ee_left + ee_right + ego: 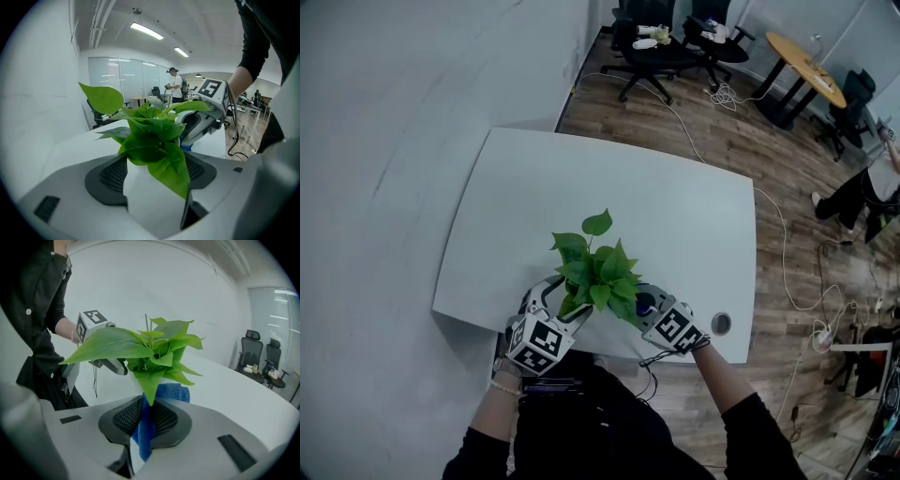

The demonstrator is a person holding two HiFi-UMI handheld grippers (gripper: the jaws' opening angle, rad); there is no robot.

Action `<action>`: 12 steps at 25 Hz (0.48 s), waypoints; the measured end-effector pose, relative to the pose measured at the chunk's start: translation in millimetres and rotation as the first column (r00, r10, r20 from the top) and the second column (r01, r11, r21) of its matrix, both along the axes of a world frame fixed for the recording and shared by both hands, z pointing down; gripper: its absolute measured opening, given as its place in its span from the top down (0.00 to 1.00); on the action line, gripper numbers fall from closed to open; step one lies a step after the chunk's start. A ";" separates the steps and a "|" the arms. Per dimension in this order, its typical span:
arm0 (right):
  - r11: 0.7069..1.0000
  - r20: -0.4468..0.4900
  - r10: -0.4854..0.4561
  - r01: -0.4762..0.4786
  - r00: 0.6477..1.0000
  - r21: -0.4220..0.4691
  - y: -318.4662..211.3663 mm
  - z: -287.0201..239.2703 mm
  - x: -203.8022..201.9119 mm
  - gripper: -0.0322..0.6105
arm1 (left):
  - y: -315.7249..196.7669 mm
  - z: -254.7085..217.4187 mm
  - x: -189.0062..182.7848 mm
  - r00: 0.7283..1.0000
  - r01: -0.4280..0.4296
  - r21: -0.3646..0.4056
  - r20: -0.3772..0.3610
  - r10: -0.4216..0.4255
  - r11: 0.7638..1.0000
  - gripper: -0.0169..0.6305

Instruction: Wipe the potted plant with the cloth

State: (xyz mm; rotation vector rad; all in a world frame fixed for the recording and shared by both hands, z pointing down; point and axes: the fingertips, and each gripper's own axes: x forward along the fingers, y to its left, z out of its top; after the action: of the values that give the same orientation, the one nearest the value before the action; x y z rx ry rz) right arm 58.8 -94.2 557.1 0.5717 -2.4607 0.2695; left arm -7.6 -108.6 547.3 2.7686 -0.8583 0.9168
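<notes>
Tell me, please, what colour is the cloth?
Blue. The cloth shows best in the right gripper view.

Legible words, labels, brand names, numbers, signs: none found. Nearest to print: black-and-white square code markers, without letters or digits, on left marker cube (542,342) and right marker cube (675,328). Same patterns visible in both gripper views, likewise not readable as text.
</notes>
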 end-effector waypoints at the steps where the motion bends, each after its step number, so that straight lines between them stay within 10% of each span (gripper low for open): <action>1: 1.000 0.013 0.031 -0.031 0.999 -0.002 1.6 -0.2 -3.9 0.83 | -2.8 0.4 -0.8 1.000 0.002 0.000 0.000 -0.002 1.000 0.44; 12: 0.949 0.133 0.314 -0.307 0.940 -0.070 8.3 -16.4 -36.6 0.83 | -17.0 -5.1 -5.6 1.000 0.030 0.007 0.000 -0.030 1.000 0.44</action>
State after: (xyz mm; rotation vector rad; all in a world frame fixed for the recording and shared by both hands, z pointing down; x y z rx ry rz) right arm 22.2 -85.9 540.8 0.9518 -2.4849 0.5104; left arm -13.2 -125.7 542.3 2.7538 -0.9029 0.9109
